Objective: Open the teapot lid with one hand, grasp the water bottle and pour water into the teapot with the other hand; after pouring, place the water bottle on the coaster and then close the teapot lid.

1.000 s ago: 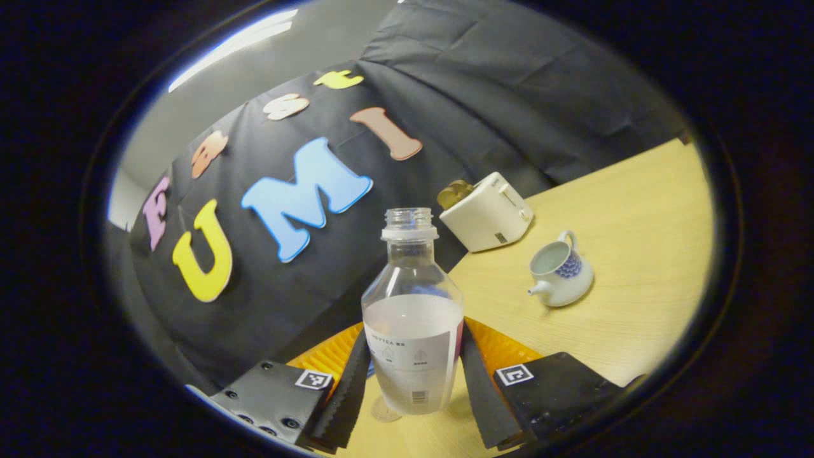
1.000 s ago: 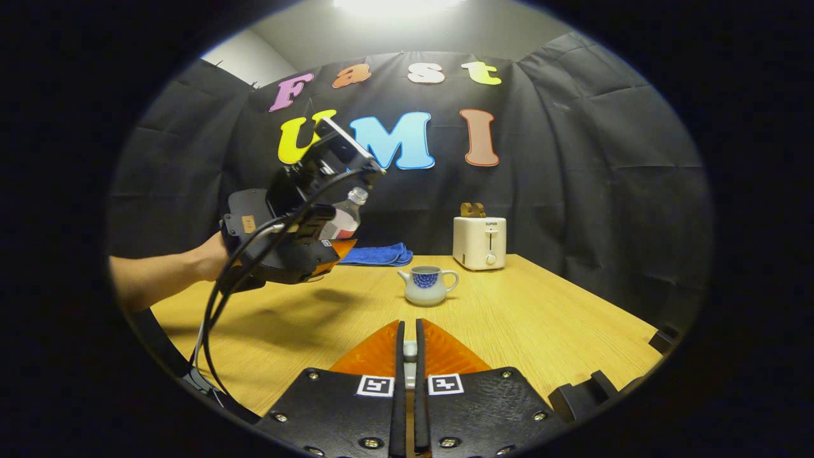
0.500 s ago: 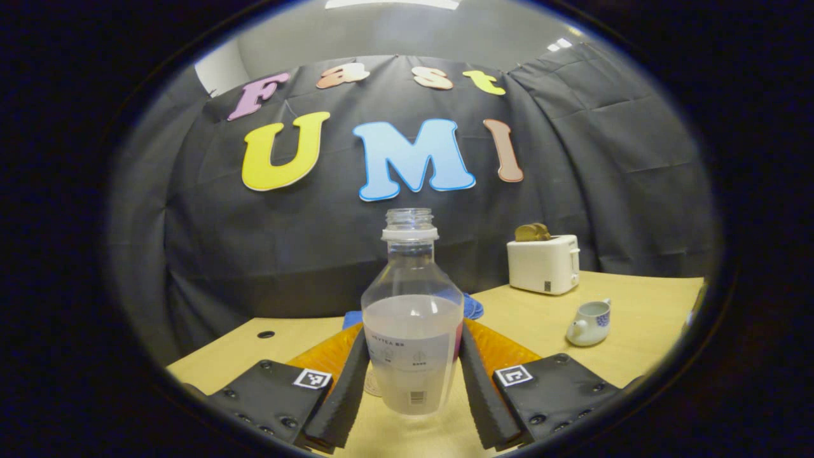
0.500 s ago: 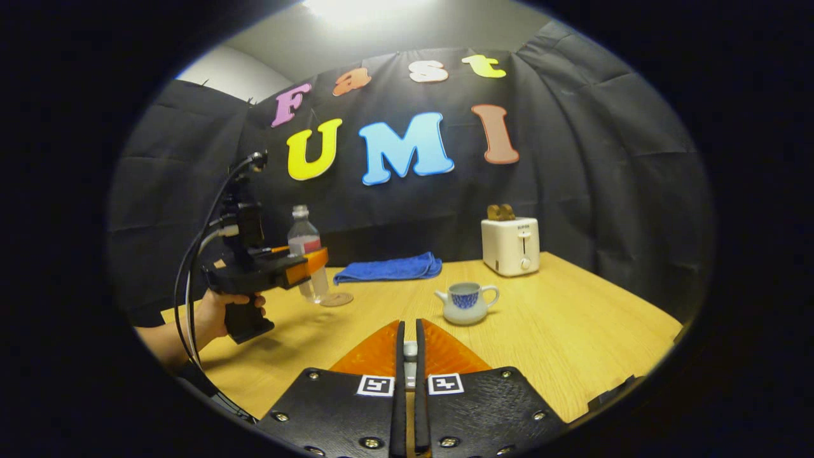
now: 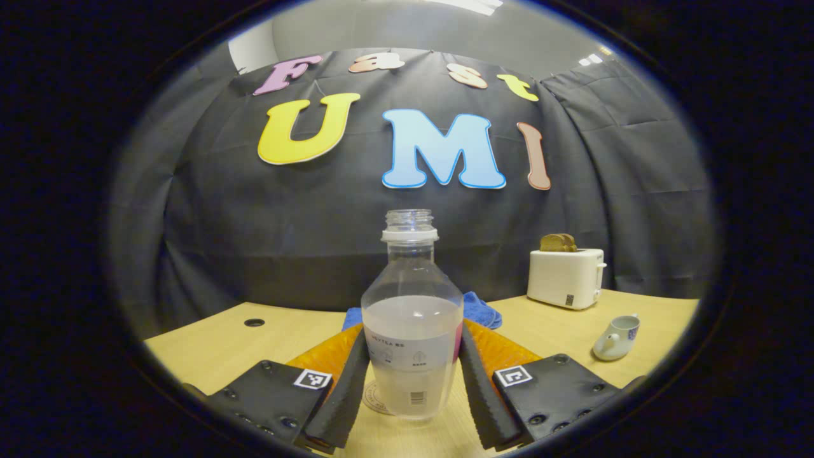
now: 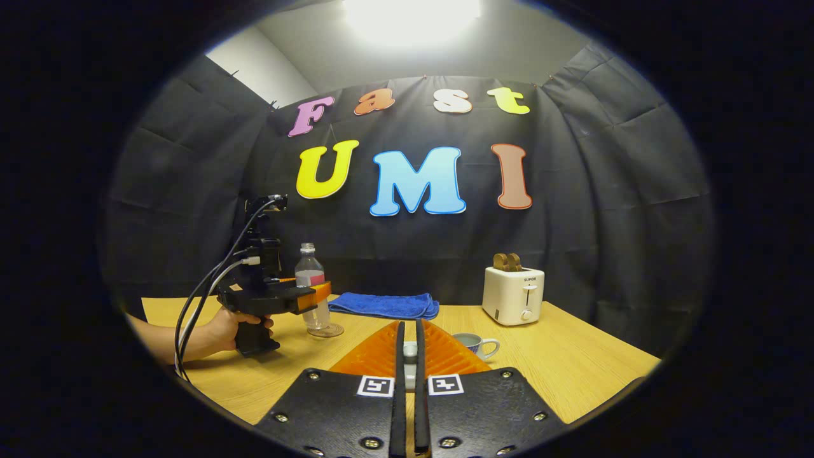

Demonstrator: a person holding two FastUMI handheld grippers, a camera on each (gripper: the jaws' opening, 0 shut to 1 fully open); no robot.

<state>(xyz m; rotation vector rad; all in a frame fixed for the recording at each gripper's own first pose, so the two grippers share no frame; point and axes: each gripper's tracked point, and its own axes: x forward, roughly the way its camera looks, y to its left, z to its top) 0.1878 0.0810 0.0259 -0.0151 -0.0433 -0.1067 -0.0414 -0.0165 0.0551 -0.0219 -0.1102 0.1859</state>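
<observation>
1. The left gripper (image 5: pixel 412 381) is held level, its two fingers (image 5: pixel 346 388) pressed against opposite sides of the water bottle (image 5: pixel 412 318).
2. A hand (image 6: pixel 230 326) grips its handle from below, forearm reaching in from the left.
3. The right gripper (image 6: pixel 407 356) points forward, its fingers nearly together around a small pale thing that cannot be made out.

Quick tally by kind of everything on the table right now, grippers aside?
Water bottle: 1
Coaster: 1
Teapot: 1
Toaster: 1
Blue cloth: 1
Total: 5
</observation>
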